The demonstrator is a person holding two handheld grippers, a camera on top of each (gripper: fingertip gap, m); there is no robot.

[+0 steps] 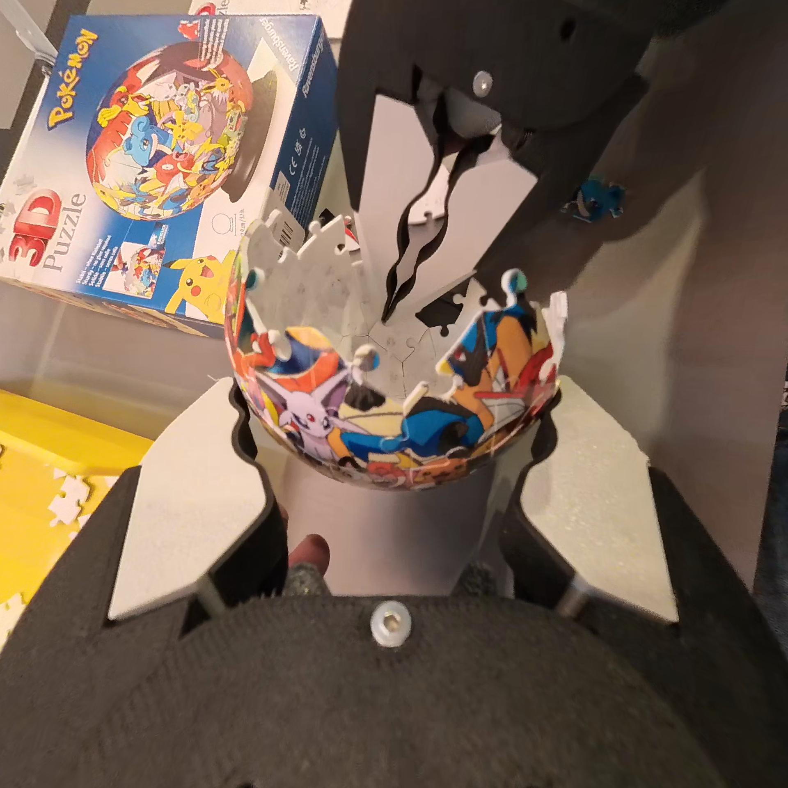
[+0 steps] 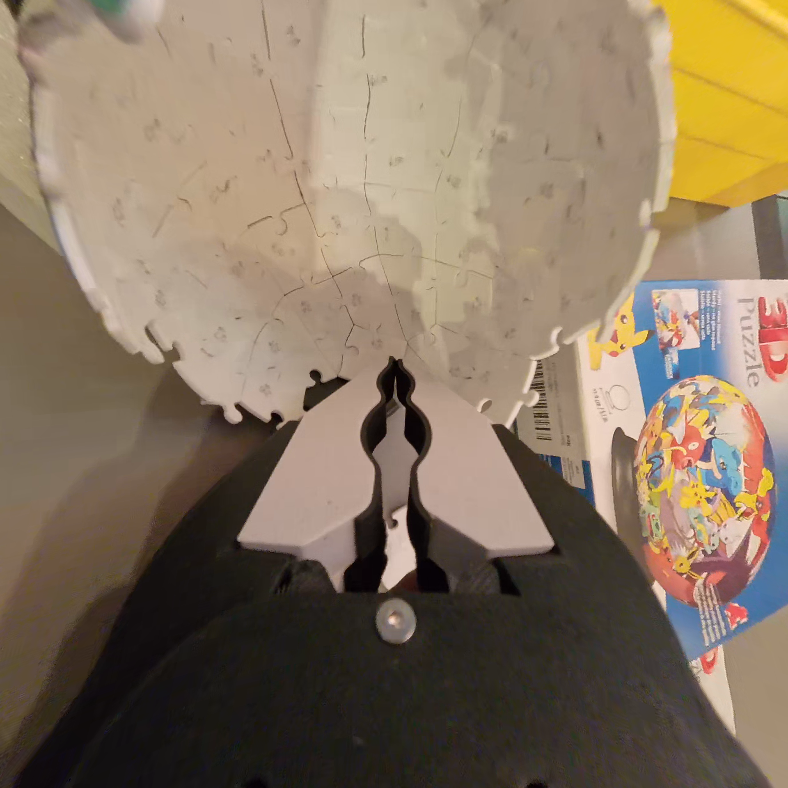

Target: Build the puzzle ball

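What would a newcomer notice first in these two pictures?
First, the half-built puzzle ball, a colourful open bowl with a jagged rim, clamped between the fingers of the left claw. Next, the right claw, closed, reaching down into the bowl's white inside. Behind on the left lies the blue puzzle box, beside a yellow bin.

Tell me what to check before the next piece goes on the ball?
1. Left gripper hugging the half-built puzzle ball on both sides: ok.
2. Right gripper closed at its tips: ok.
3. A piece pinched in it: cannot tell.
4. Right tips inside the bowl, against the white inner wall: ok.
5. Ball rim finished: not ok, jagged gaps remain.
6. Picture box nearby for matching: ok.
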